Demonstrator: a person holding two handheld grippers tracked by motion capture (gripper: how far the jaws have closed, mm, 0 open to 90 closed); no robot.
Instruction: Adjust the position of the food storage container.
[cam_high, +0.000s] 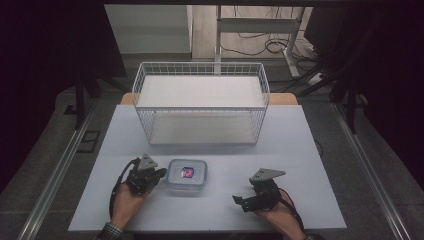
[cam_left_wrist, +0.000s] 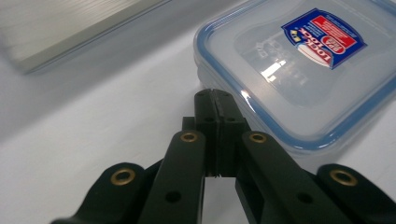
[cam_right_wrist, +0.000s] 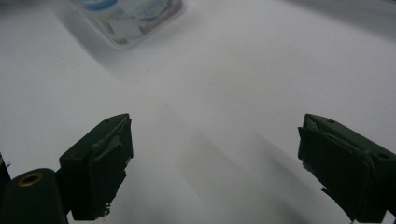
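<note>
Step in hand: I judge I am bringing my left tongs (cam_high: 161, 174) against the left edge of the food box (cam_high: 187, 176), to nudge or steady it.
Left tongs: pressed fully together, nothing between them; in the left gripper view the tips (cam_left_wrist: 214, 103) sit at, or just short of, the near rim of the food box (cam_left_wrist: 299, 79); contact I cannot confirm.
Right tongs: spread wide and empty (cam_right_wrist: 212, 163), resting low over bare tabletop (cam_right_wrist: 243, 79), apart from the box on its right side (cam_high: 241, 201).
Box position: near the front middle of the tabletop (cam_high: 300, 150), between my two hands, in front of the wire basket (cam_high: 200, 102).
Method, push: I should keep the closed tips low on the box wall, not on the lid lip, so it slides rather than tips.
Method, grasp: if a lift is intended, I must open the left tongs first; closed tips can only push.
Method, support: the right tongs could come in on the opposite side to stop the box skating.
Box material: clear plastic, rounded corners, lid with a blue seal ring and a red-and-blue label (cam_left_wrist: 324, 39); smooth, likely slippery.
Tabletop surface: pale, matte, flat.
Basket: white wire mesh, rectangular, open top, with a pale flat floor.
Tongs pads: black, blocky; the right pair's pads look worn and ragged at the edges.
</note>
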